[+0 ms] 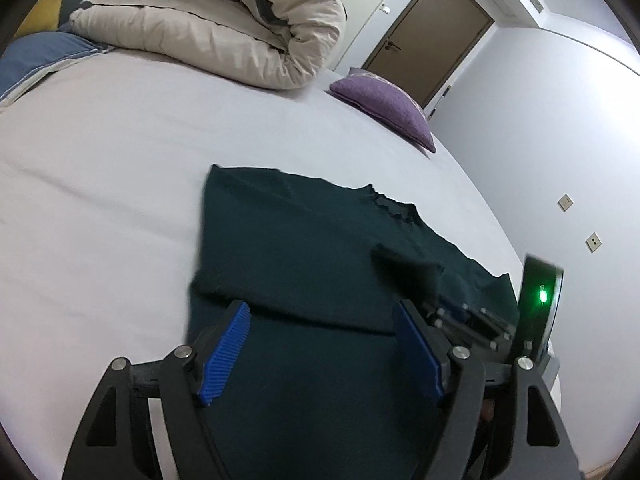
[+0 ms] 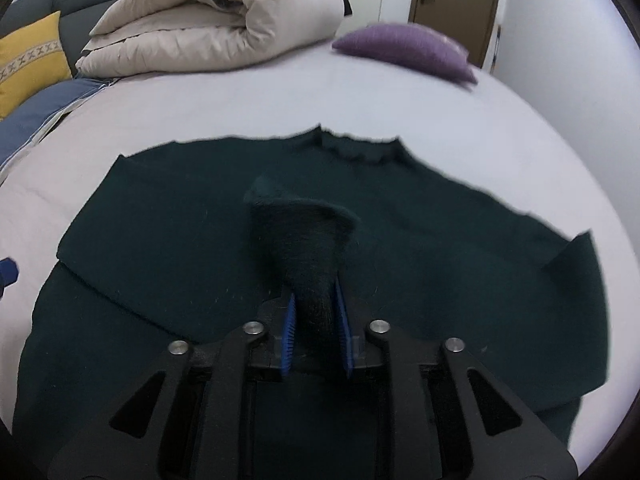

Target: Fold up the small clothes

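Note:
A dark green sweater (image 1: 300, 240) lies flat on the white bed sheet (image 1: 100, 200), collar toward the far side, with its left sleeve folded across the body. My left gripper (image 1: 320, 312) hovers open over the sweater's lower left part, and nothing sits between its blue pads. In the right wrist view the sweater (image 2: 180, 232) fills the middle. My right gripper (image 2: 315, 292) is shut on the cuff end of the right sleeve (image 2: 308, 240), which stands up out of the pads over the chest. The right gripper's body (image 1: 480, 320) with its green light shows at the sweater's right side.
A rolled beige duvet (image 1: 208, 20) lies at the far side of the bed, with a purple cushion (image 1: 384, 104) to its right near the bed's edge. A yellow cushion (image 2: 32, 60) and a blue pillow (image 1: 36, 56) sit far left. A brown door (image 1: 428, 36) stands beyond.

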